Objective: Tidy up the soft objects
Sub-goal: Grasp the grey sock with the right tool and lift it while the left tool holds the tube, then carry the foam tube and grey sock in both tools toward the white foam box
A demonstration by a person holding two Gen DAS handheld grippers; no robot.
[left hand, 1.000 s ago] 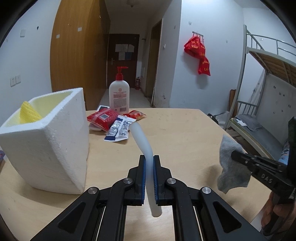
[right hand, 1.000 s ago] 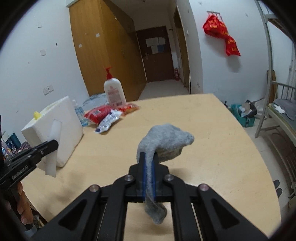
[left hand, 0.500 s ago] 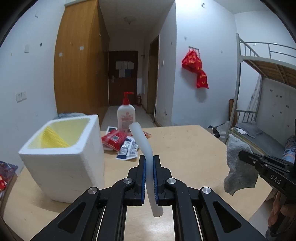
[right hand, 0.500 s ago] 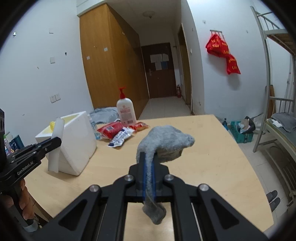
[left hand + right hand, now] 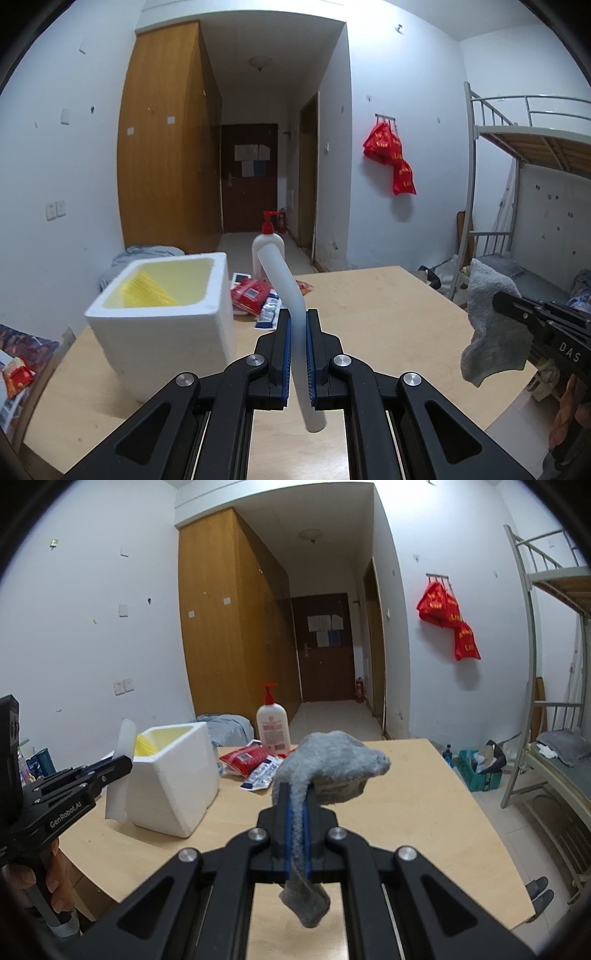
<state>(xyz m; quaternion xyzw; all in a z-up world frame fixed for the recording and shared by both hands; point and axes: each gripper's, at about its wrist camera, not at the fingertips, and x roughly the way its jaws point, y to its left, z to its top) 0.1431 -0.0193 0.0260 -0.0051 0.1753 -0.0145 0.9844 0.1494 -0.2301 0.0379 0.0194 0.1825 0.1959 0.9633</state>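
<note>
My left gripper (image 5: pixel 297 314) is shut on a bent white foam strip (image 5: pixel 284 288) that sticks up past the jaws and hangs below them. In the right wrist view the same strip (image 5: pixel 120 775) stands upright in that gripper (image 5: pixel 123 764), just left of the white foam box (image 5: pixel 177 775). My right gripper (image 5: pixel 297 788) is shut on a grey sock (image 5: pixel 332 764), which bulges over the tips and dangles underneath. The left wrist view shows that sock (image 5: pixel 487 325) held in the air at the right. The foam box (image 5: pixel 166 325) holds a yellow sponge (image 5: pixel 146 291).
Red and white snack packets (image 5: pixel 255 295) and a pump lotion bottle (image 5: pixel 272 725) sit behind the box on the wooden table (image 5: pixel 369 306). A bunk bed (image 5: pixel 524 221) stands to the right. More clutter lies off the table's left edge (image 5: pixel 18 369).
Both grippers have risen and drawn back from the table, each keeping its grip. The box and bottle now sit lower and farther off in both views.
</note>
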